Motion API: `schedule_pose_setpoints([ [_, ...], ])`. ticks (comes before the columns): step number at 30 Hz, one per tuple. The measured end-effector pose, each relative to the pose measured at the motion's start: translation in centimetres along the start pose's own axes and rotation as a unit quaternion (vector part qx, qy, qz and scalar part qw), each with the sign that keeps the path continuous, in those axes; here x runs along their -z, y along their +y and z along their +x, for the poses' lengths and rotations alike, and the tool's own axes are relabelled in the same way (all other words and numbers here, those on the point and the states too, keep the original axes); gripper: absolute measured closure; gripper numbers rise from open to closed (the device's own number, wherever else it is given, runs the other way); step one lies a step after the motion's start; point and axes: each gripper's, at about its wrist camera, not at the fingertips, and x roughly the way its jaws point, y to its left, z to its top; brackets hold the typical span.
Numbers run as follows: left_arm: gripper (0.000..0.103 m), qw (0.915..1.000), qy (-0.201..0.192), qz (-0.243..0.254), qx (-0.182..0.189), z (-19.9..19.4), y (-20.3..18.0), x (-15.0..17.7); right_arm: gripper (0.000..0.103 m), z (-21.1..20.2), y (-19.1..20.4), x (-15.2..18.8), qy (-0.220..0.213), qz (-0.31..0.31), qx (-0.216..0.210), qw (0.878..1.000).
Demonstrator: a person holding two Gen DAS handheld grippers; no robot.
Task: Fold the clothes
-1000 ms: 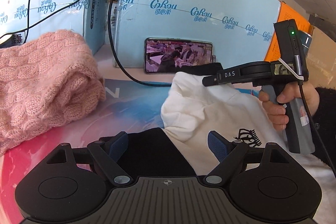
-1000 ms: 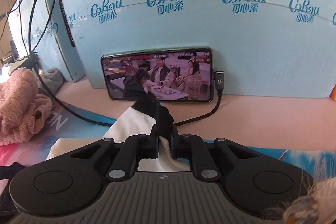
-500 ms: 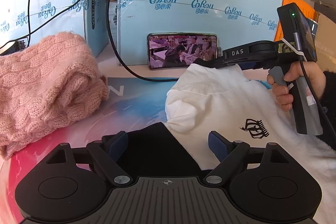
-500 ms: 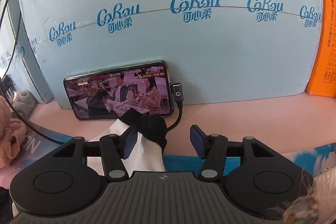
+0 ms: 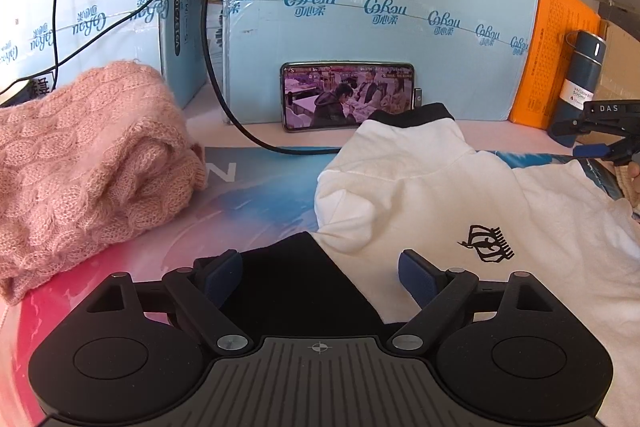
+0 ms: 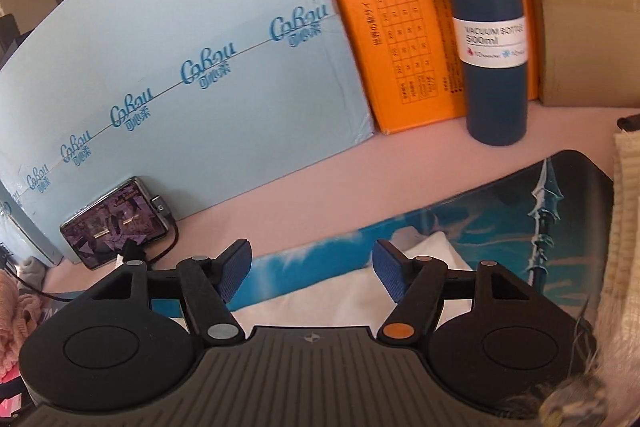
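The left gripper (image 5: 320, 267) hovers spread over the black cuff (image 5: 296, 275) at lower centre; the right gripper (image 6: 312, 267), also spread, holds nothing. The white sweatshirt (image 5: 420, 195) lies mid-fold at centre-right; next, probably pinch an edge.

A pink tabletop (image 5: 256, 125) is covered by a printed mat (image 5: 248, 195). On the mat, a pink knit sweater (image 5: 80, 155) lies at nine o'clock, a white garment (image 5: 432, 195) at three.

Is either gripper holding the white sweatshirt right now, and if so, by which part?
Nothing is held. The left gripper is open over the white sweatshirt, and the right gripper is open too, with nothing between its fingers.
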Motion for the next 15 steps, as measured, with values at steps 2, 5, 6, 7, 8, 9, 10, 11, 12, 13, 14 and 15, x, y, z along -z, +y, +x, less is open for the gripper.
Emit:
schedule_pose_setpoints([
  [2, 0.014, 1.0000, 0.000, 0.001, 0.000, 0.0, 0.0, 0.0, 0.038, -0.3, -1.6, 0.3, -0.003, 0.001, 0.028, 1.000],
  [5, 0.013, 1.0000, 0.001, 0.001, 0.001, 0.1, 0.0, 0.0, 0.038, -1.0, -3.4, 0.5, -0.019, -0.002, 0.046, 0.999],
  [6, 0.012, 1.0000, 0.002, 0.001, 0.002, 0.1, 0.0, 0.0, 0.038, -1.3, -4.0, 0.4, -0.023, 0.005, 0.037, 0.999],
  [7, 0.012, 1.0000, 0.002, 0.002, 0.001, 0.1, -0.1, 0.0, 0.038, -1.4, -4.5, 0.3, -0.025, 0.012, 0.029, 0.999],
  [8, 0.011, 1.0000, 0.003, 0.004, 0.001, 0.1, -0.1, 0.0, 0.038, -1.4, -4.8, 0.1, -0.024, 0.017, 0.025, 0.999],
  [9, 0.011, 1.0000, 0.003, 0.005, 0.000, 0.2, -0.2, 0.0, 0.038, -1.4, -5.0, -0.1, -0.022, 0.018, 0.025, 0.999],
  [10, 0.011, 1.0000, 0.004, 0.006, 0.000, 0.2, -0.2, 0.0, 0.038, -1.3, -5.0, -0.2, -0.019, 0.014, 0.028, 0.999],
  [11, 0.010, 1.0000, 0.004, 0.007, -0.001, 0.2, -0.2, 0.0, 0.038, -1.1, -4.9, -0.2, -0.014, 0.001, 0.033, 0.999],
  [12, 0.010, 1.0000, 0.004, 0.008, -0.001, 0.2, -0.2, 0.0, 0.038, -0.8, -4.7, 0.0, -0.008, -0.017, 0.035, 0.999],
  [13, 0.010, 1.0000, 0.004, 0.008, -0.001, 0.2, -0.2, 0.0, 0.039, -0.6, -4.5, 0.1, -0.003, -0.034, 0.039, 0.999],
  [14, 0.010, 1.0000, 0.004, 0.008, -0.001, 0.2, -0.2, 0.0, 0.043, -0.2, -4.3, 0.3, 0.003, -0.050, 0.048, 0.998],
  [15, 0.010, 1.0000, 0.004, 0.007, 0.000, 0.2, -0.2, 0.0, 0.045, 0.2, -4.1, 0.6, 0.010, -0.067, 0.062, 0.996],
])
